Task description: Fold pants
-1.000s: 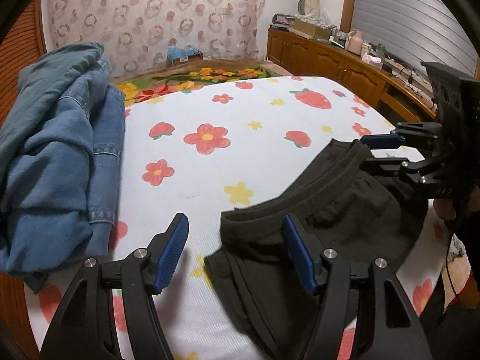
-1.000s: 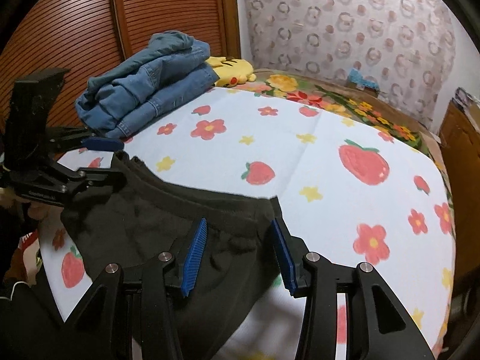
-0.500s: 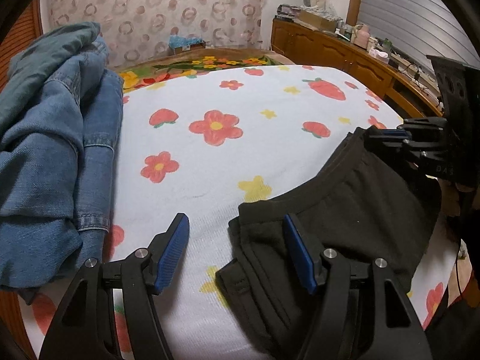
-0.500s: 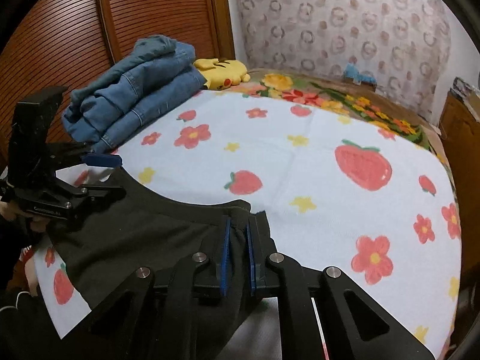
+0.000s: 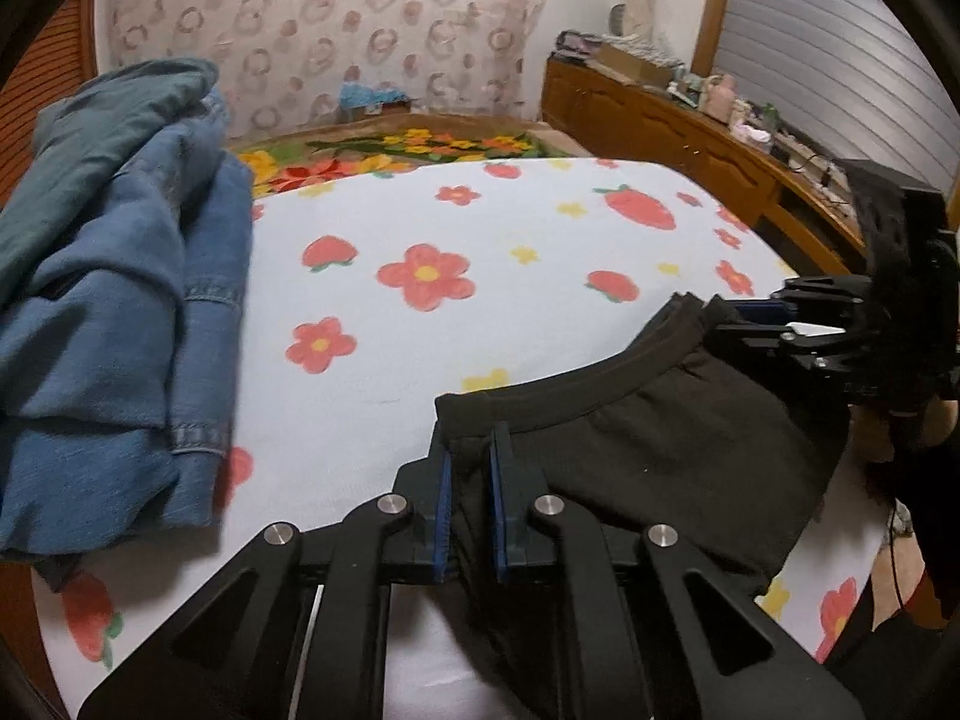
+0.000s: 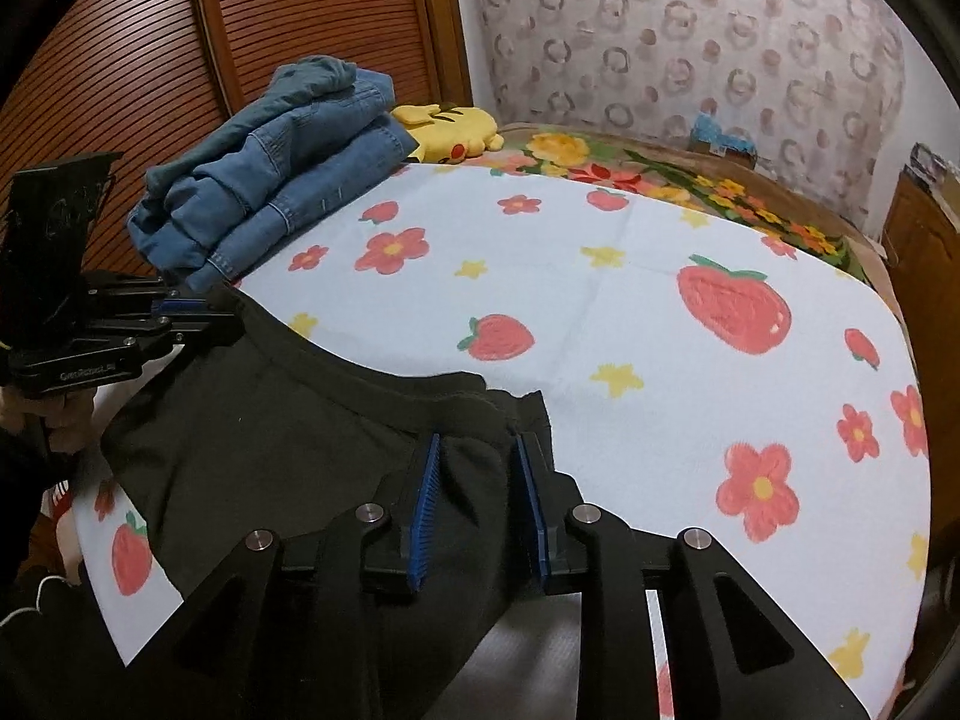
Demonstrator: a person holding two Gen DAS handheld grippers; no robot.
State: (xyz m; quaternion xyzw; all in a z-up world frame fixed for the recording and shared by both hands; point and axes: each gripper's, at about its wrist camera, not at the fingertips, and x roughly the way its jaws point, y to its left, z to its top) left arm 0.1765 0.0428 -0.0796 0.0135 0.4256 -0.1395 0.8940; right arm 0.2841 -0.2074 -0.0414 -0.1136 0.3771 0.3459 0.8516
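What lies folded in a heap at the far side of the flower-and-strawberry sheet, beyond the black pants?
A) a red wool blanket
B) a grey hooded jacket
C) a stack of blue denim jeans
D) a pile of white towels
C: both wrist views show a stack of blue denim jeans on the flower-and-strawberry sheet, clear of the black pants.

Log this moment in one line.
left tool: just closed on black pants | right tool: jaws just opened, pants between, not gripped
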